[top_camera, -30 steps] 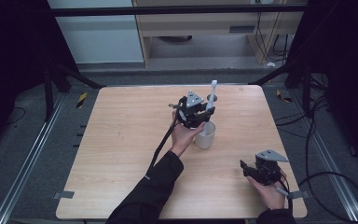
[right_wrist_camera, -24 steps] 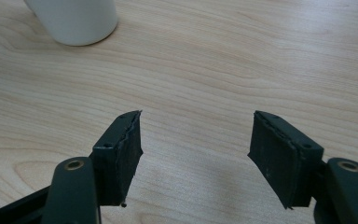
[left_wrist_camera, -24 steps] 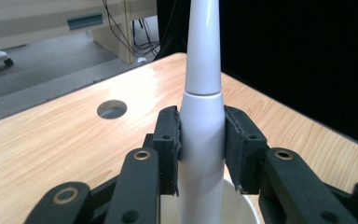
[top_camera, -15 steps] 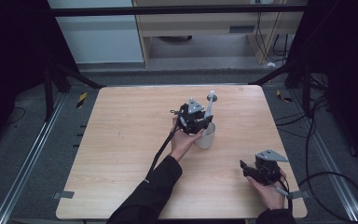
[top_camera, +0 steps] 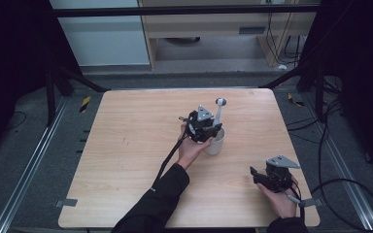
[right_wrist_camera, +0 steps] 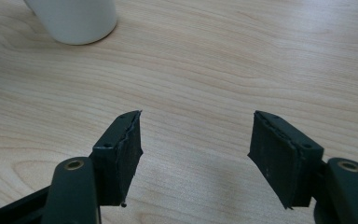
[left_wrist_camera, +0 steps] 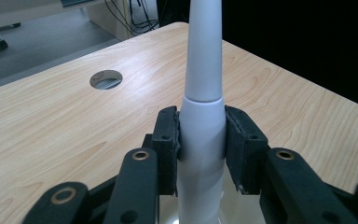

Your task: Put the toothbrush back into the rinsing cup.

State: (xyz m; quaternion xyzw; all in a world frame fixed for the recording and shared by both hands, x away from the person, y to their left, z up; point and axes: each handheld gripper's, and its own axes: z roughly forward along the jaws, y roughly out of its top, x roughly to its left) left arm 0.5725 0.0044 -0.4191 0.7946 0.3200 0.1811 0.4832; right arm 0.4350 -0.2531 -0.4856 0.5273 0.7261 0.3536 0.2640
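Two tools: left tool clenched round white utensil handle above cup; right tool released.

Dim, even overhead light on the table, black surroundings, soft shadows, slightly blurred near jaws.

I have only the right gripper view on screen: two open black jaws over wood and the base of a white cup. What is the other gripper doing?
Observer: The left gripper is shut on a white spoon-like tool, clamped at the thick part of its handle.
Operator: Where is that tool relative to the cup?
Observer: In the high view it stands nearly upright in the white cup, its round end pointing up.
Operator: Is my gripper near them?
Observer: No, the right gripper rests apart, by the table's near right corner.
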